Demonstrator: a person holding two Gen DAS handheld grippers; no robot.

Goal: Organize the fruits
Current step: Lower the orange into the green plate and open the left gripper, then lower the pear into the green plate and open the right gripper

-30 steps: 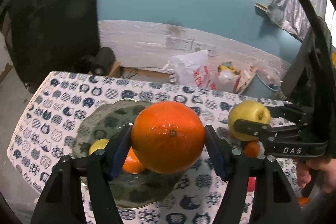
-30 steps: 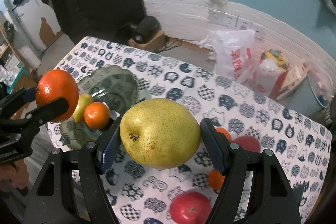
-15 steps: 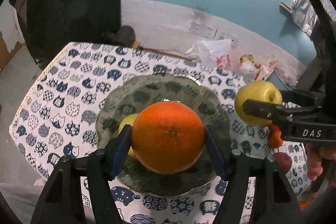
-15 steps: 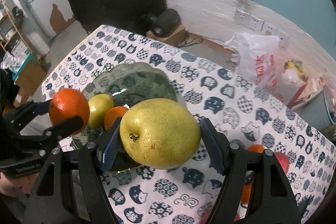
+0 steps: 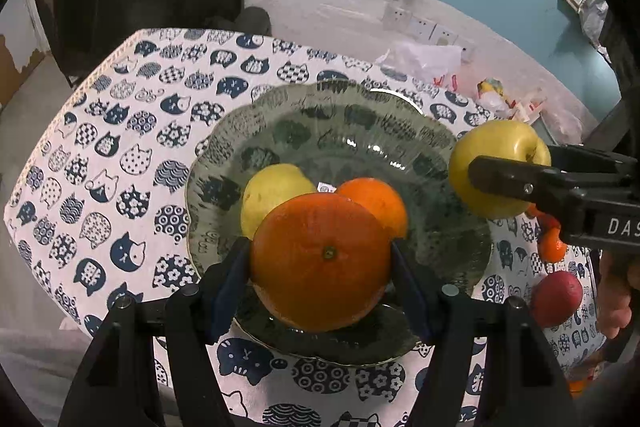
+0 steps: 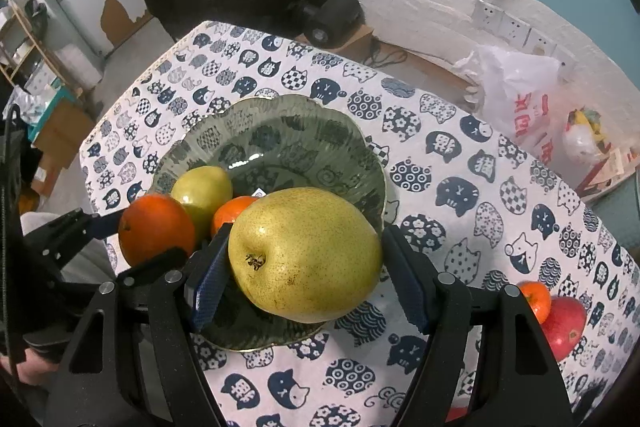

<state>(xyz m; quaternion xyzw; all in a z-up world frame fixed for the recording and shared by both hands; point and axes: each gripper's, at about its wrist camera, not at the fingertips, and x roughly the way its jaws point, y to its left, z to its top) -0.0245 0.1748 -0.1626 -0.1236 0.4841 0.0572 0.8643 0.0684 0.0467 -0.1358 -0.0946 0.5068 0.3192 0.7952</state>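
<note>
The big orange hides part of the small orange and the yellow fruit behind it. The pear covers the front of the green plate. The red apple is half hidden behind a black gripper arm.

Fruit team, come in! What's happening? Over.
Left gripper shut on orange, right gripper on pear. Both over plate. Two fruits there already.
</note>
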